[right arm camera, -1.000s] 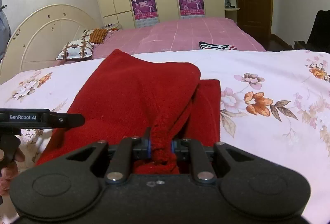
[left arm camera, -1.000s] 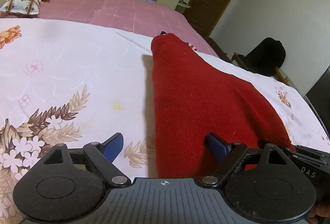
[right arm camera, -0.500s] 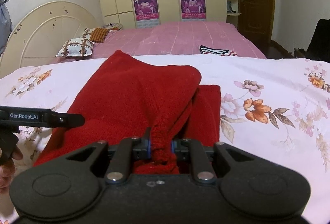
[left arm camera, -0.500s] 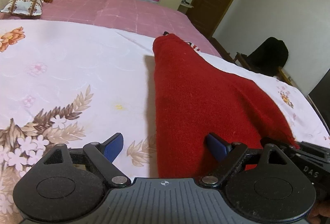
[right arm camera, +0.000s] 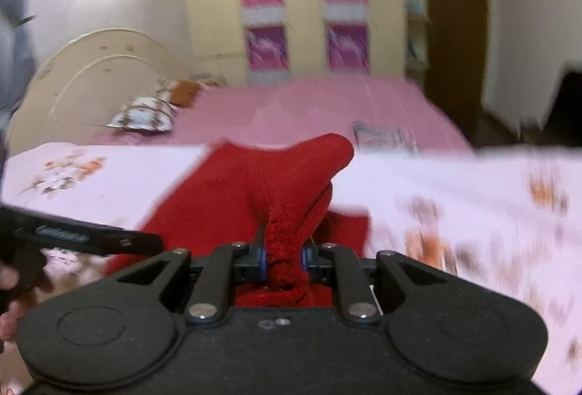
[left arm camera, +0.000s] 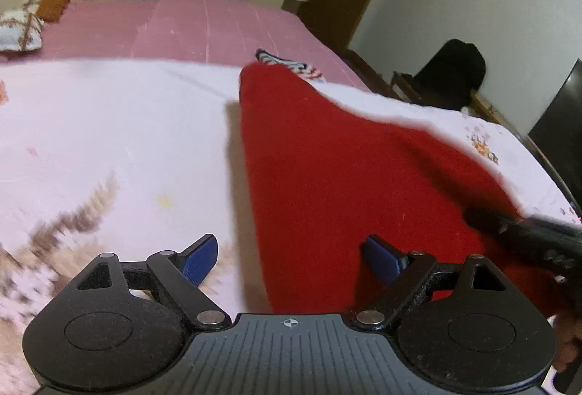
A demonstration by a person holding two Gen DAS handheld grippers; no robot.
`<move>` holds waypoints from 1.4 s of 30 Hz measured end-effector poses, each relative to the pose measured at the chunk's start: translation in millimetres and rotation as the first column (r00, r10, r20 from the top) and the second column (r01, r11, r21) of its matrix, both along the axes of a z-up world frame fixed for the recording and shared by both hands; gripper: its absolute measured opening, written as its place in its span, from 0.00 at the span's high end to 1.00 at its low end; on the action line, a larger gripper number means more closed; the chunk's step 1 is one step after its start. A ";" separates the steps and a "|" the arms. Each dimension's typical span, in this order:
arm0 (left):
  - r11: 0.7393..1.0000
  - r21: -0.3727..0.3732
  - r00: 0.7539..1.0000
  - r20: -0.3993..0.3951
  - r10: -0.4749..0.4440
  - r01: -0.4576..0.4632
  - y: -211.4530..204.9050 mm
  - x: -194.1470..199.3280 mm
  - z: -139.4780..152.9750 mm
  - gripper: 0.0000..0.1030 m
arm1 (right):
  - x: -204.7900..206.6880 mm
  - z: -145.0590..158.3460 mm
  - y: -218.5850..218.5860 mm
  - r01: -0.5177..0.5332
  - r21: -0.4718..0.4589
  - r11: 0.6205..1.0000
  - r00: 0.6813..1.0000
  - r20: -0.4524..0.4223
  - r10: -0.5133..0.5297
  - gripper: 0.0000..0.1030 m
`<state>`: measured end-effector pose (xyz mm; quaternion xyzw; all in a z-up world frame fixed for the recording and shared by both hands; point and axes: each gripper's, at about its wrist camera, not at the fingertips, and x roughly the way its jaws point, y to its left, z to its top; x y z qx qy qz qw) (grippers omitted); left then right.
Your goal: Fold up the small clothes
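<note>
A red knitted garment [left arm camera: 338, 176] lies on the white floral sheet [left arm camera: 109, 140]. My left gripper [left arm camera: 291, 256] is open, its blue pads [left arm camera: 198, 258] either side of the garment's near left edge, holding nothing. My right gripper [right arm camera: 283, 258] is shut on a bunched edge of the red garment [right arm camera: 262, 191] and lifts it off the sheet, so the cloth peaks in front of the camera. The right gripper also shows in the left wrist view [left arm camera: 527, 235], at the garment's right side. The left gripper shows in the right wrist view [right arm camera: 80, 235] at the left.
A pink bedspread [left arm camera: 203, 27] covers the far half of the bed, with a striped cloth [left arm camera: 291, 62] on it and pillows [right arm camera: 142, 113] by the headboard. Wardrobes with posters [right arm camera: 305, 20] stand behind. A dark chair [left arm camera: 454, 71] stands to the right of the bed.
My right gripper has lifted the held edge upward and forward, raising the red cloth into a peak. Both views are blurred by motion. The left gripper stays open.
</note>
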<state>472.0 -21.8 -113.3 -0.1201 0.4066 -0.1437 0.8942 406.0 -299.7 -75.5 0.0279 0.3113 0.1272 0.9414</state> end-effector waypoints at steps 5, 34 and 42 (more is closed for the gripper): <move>0.999 -0.042 1.000 -0.007 0.005 -0.005 3.5 -1.3 -8.5 0.15 | 2.2 -26.5 -16.4 0.027 0.070 0.997 0.998 -0.062 -0.023 0.85; 0.997 0.076 1.000 -0.009 -0.014 0.015 5.3 -1.9 11.6 0.09 | 6.9 -34.2 -33.0 0.072 0.168 0.983 0.994 -0.098 -0.056 0.79; 0.996 0.085 0.999 0.043 -0.018 0.014 14.7 45.9 28.5 0.09 | 51.2 -24.2 -80.9 0.100 0.443 0.891 0.990 -0.134 -0.044 0.56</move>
